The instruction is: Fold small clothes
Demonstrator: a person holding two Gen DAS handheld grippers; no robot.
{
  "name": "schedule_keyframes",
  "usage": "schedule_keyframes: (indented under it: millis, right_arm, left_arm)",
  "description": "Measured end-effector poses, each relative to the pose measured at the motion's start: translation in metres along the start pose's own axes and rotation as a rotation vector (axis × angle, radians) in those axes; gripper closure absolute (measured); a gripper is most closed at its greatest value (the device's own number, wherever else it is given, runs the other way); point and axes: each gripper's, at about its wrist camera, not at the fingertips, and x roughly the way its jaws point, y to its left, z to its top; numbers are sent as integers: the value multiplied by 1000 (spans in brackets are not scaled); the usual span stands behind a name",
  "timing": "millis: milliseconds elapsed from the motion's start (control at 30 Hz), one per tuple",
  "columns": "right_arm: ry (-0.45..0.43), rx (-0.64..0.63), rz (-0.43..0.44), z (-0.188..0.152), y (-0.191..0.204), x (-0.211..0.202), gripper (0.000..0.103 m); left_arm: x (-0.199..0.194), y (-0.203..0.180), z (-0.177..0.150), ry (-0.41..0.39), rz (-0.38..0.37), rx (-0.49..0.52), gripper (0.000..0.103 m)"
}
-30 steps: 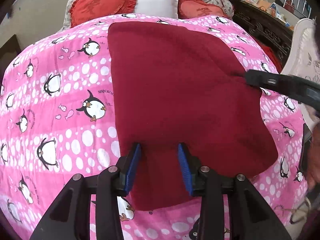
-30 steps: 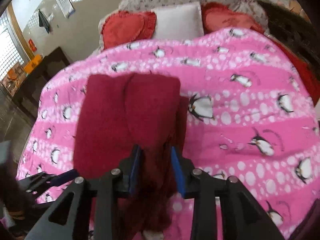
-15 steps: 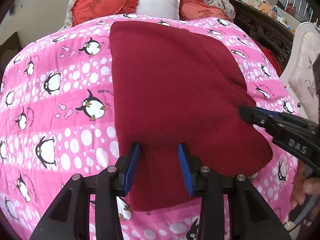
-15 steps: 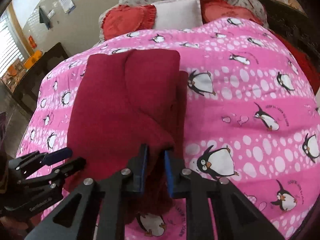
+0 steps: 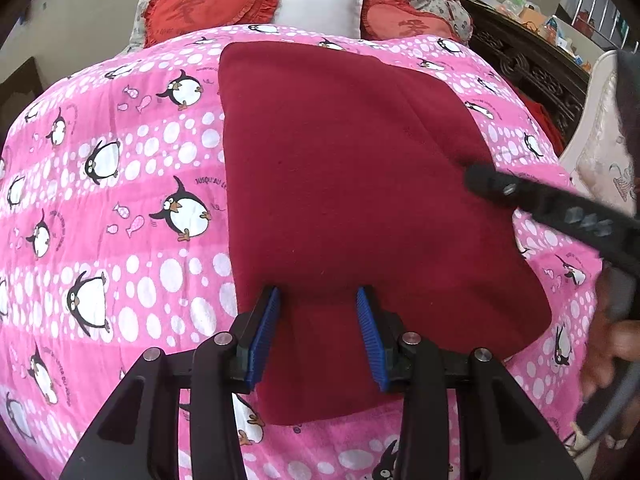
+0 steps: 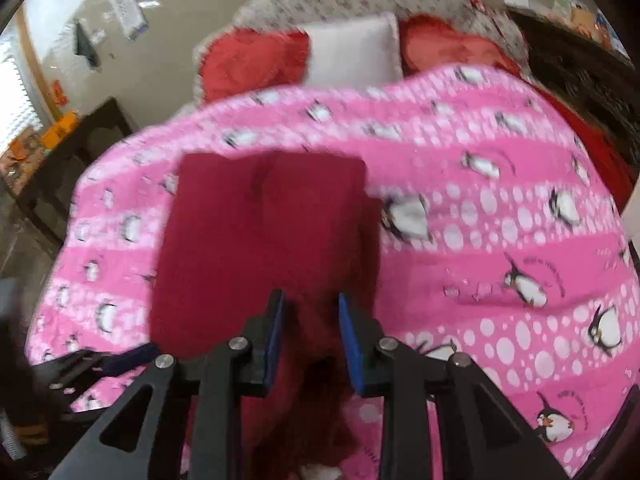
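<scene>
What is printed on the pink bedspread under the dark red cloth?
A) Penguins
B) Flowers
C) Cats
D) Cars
A: black-and-white penguins among white dots cover the pink bedspread, all around the dark red cloth.

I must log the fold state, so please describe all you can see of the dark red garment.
The dark red garment looks like soft fleece, plain, already folded into layers. It lies flat on the pink penguin quilt. Its near edge sits between the left gripper's blue pads; a bunched part hangs between the right gripper's pads.
</scene>
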Motion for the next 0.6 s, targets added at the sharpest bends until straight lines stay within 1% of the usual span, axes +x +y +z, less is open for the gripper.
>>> schedule_keyframes:
  millis: [67, 100, 133, 167, 200, 300, 400, 433, 533, 567, 600]
  right_arm:
    - [3, 12, 5, -6, -8, 13, 75]
    - [-1, 12, 5, -9, -11, 18, 73]
    - [-13, 16, 10, -11, -14, 21, 71]
    - [-29, 15, 9, -13, -17, 22, 65]
    - [-35, 14, 4, -15, -19, 23, 62]
    - [-23, 25, 15, -13, -22, 24, 59]
    - [1, 56, 35, -10, -22, 19, 60]
    - [-5, 58, 44, -9, -20, 15, 59]
    - [-24, 49, 50, -9, -19, 10, 59]
    - [-26, 56, 58, -10, -21, 10, 58]
    - [-26, 67, 72, -10, -23, 11, 55]
  left_arm:
    - [1, -1, 0, -1, -2, 7, 83]
    - [2, -2, 0, -2, -2, 10, 81]
    - [2, -2, 0, -3, -5, 11, 81]
    - [2, -2, 0, -3, -8, 10, 79]
    - [2, -2, 0, -2, -13, 9, 78]
    - [3, -2, 0, -1, -17, 4, 77]
    - [3, -2, 1, 0, -17, 4, 77]
    - [3, -2, 1, 1, -20, 1, 77]
    - [0, 3, 3, 6, -53, -24, 77]
    - [-2, 6, 4, 2, -79, -38, 77]
    - [-5, 10, 5, -7, -104, -50, 77]
